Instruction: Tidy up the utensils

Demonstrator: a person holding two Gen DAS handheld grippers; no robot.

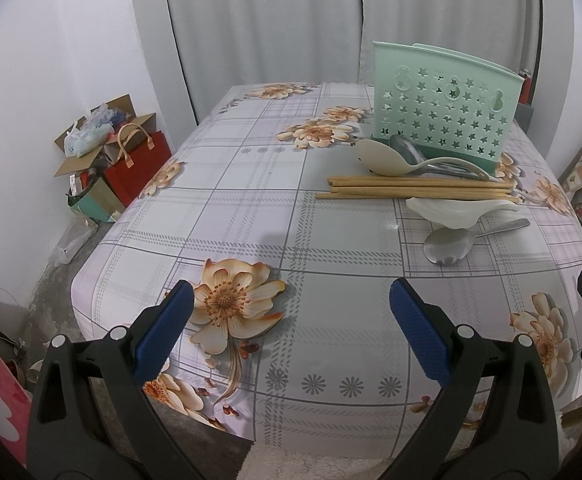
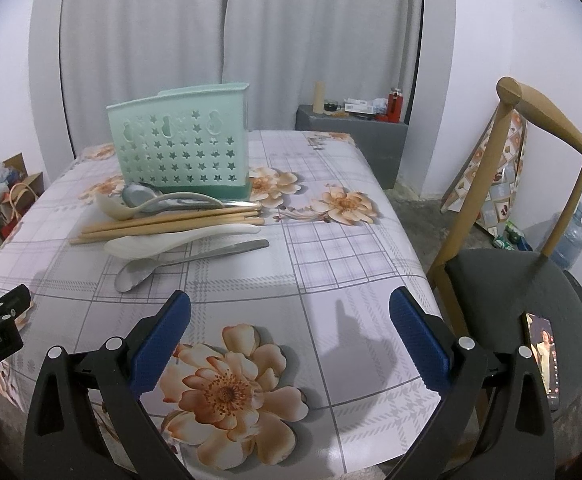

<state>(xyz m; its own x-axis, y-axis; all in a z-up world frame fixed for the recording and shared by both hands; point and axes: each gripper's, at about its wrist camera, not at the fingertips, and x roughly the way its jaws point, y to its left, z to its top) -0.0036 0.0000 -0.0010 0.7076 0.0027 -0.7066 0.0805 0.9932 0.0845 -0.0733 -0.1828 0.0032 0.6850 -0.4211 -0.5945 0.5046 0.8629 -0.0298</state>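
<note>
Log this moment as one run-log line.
left gripper: open, empty | right gripper: open, empty | spoons, chopsticks: on table before green holder | sorting: not started

we see a mint-green utensil holder (image 1: 443, 108) with star cutouts standing upright on a darker green base. in front of it lie a beige spoon (image 1: 375, 155) and a metal spoon (image 1: 407, 148), then wooden chopsticks (image 1: 415, 188) lying flat, a white spoon (image 1: 443, 210), and nearest us another steel spoon (image 1: 449, 245).
</note>
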